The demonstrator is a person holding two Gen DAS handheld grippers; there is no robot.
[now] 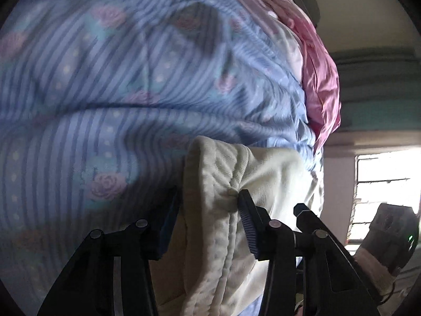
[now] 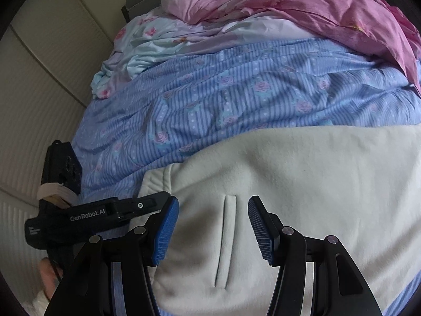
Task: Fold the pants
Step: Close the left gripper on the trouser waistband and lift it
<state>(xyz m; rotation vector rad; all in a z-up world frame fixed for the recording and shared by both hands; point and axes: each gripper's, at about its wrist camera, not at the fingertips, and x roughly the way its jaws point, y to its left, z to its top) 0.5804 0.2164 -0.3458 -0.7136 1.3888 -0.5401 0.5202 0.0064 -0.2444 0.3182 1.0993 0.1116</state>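
L gripper (image 1: 209, 205) clamps a bunched, thick edge of cream pants (image 2: 289, 197), lifted over blue striped rose-print bedding (image 2: 236, 97). Center: pants spread flat on the bed, slit pocket (image 2: 226, 239) up. R gripper (image 2: 213, 226) hovers w/ jaws wide, empty, straddling that pocket. Pink sheet (image 2: 315, 8) beyond.

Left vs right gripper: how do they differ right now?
The left gripper is shut on a bunched edge of the cream pants; the right gripper is open, holding nothing. The left lifts its fold above the striped blue bedding; the right hovers over flat cloth at a slit pocket. Both have blue ribbed pads.
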